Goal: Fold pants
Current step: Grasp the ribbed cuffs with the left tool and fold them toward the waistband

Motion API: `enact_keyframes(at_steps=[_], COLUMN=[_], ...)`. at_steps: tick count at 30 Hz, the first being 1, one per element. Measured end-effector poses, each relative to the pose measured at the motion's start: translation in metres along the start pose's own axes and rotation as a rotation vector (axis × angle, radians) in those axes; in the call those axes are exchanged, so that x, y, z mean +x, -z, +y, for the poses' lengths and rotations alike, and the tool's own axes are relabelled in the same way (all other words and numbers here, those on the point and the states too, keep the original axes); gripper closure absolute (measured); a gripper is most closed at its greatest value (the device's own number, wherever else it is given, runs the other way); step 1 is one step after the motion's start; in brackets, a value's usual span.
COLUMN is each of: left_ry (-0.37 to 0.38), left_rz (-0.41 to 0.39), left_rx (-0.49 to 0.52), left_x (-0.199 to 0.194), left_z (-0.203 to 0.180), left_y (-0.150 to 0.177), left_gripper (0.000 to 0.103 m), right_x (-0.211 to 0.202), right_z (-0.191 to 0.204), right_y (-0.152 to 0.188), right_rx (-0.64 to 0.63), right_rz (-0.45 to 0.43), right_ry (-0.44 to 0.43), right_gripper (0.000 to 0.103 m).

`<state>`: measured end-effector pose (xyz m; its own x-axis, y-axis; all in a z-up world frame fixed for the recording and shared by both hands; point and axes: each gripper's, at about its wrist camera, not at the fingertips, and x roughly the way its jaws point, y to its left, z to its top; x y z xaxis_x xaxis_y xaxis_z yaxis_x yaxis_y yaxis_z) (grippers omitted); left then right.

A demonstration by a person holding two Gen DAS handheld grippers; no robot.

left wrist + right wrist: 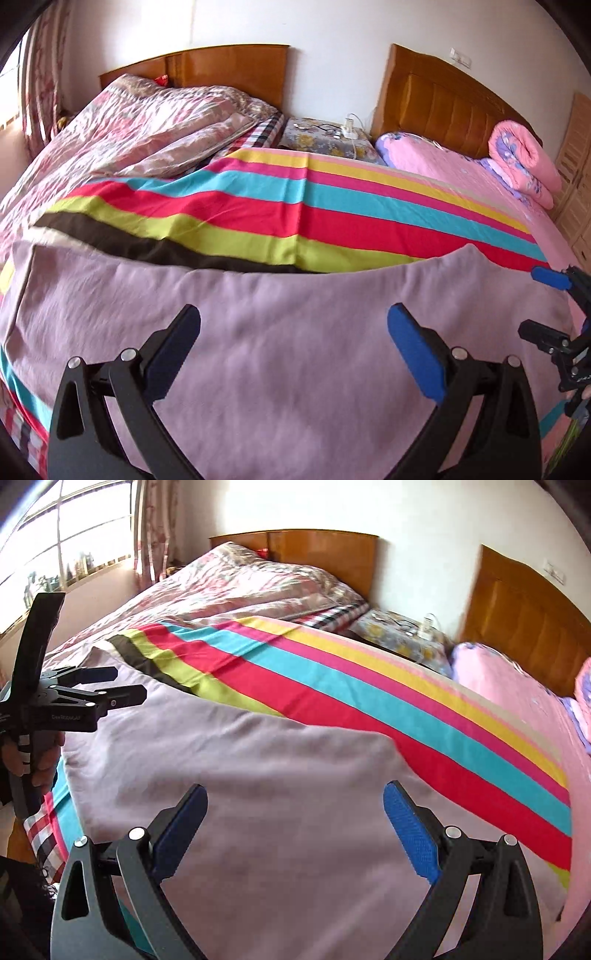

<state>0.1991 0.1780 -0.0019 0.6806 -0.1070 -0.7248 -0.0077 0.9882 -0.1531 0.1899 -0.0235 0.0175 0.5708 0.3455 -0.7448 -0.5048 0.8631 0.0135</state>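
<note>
Both grippers, left (293, 350) and right (295, 829), hover fingers apart over lilac pants (295, 332); pinching matching corners should fold evenly.

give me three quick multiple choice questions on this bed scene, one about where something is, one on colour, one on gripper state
1. Where do the pants lie?
A. on the striped sheet
B. on the floor
C. on the nightstand

2. What colour are the pants?
A. dark blue
B. pale lilac
C. green

3. How does the left gripper stand?
A. shut on the pants
B. shut on the sheet
C. open, holding nothing

Answers:
1. A, the pants are spread flat over the striped sheet, which shows past their far edge.
2. B, the cloth is pale lilac in both views.
3. C, its fingers are spread wide with only the flat cloth showing between them; the right gripper stands open too.
</note>
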Motion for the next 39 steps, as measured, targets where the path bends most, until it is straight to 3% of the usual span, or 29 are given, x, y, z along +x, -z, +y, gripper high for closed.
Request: enact_keyframes(at_steps=[3,6,11,13,15,17,19,20,23,27,31,33,34,35,39], left_ry=[-0.028,-0.112,-0.212,-0.176,-0.070,0.054,0.132,0.148,0.179,0.157,0.210,0.221,0.214,0.223,0.255], left_rz=[-0.001,-0.041,-0.078,-0.094,-0.127,-0.158,-0.160,-0.153,-0.130,-0.144,-0.212,-0.224,-0.227,-0.230,-0.246], left_rx=[-0.186,-0.314,-0.473,-0.555,-0.661,-0.753,-0.795,-0.801,-0.797,-0.826,-0.902,-0.934,-0.932,-0.927,-0.959], left_x=[-0.027,-0.052,-0.081,-0.091,-0.098,-0.100,-0.091,-0.085,-0.065,-0.044,-0.040,-0.038,-0.039,-0.038,-0.035], left_z=[0.070,0.131,0.206,0.235,0.263,0.284,0.292,0.294,0.290,0.293,0.309,0.315,0.316,0.318,0.322], left_y=[0.023,0.046,0.070,0.083,0.096,0.109,0.113,0.112,0.106,0.097,0.096,0.096,0.096,0.095,0.095], left_gripper=[0.002,0.002,0.002,0.002,0.003,0.014,0.027,0.035,0.041,0.041,0.040,0.050,0.071,0.081,0.085], right_x=[0.030,0.053,0.083,0.097,0.110,0.123,0.122,0.124,0.126,0.128,0.127,0.124,0.120,0.117,0.116], right_z=[0.051,0.102,0.169,0.175,0.171,0.157,0.150,0.152,0.154,0.156,0.154,0.153,0.154,0.156,0.175], right_y=[-0.025,-0.046,-0.052,-0.050,-0.044,-0.039,-0.037,-0.038,-0.038,-0.037,-0.037,-0.041,-0.044,-0.048,-0.054], right_rx=[-0.071,-0.142,-0.286,-0.297,-0.272,-0.212,-0.180,-0.183,-0.199,-0.204,-0.198,-0.173,-0.165,-0.167,-0.209], right_rz=[0.021,0.039,0.083,0.110,0.147,0.192,0.171,0.176,0.177,0.166,0.160,0.153,0.139,0.122,0.108], right_ry=[-0.084,-0.206,-0.266,-0.252,-0.215,-0.225,-0.253,-0.251,-0.231,-0.222,-0.226,-0.236,-0.252,-0.268,-0.320], right_gripper=[0.011,0.011,0.011,0.011,0.011,0.011,0.010,0.010,0.010,0.007,0.007,0.007,0.007,0.007,0.007])
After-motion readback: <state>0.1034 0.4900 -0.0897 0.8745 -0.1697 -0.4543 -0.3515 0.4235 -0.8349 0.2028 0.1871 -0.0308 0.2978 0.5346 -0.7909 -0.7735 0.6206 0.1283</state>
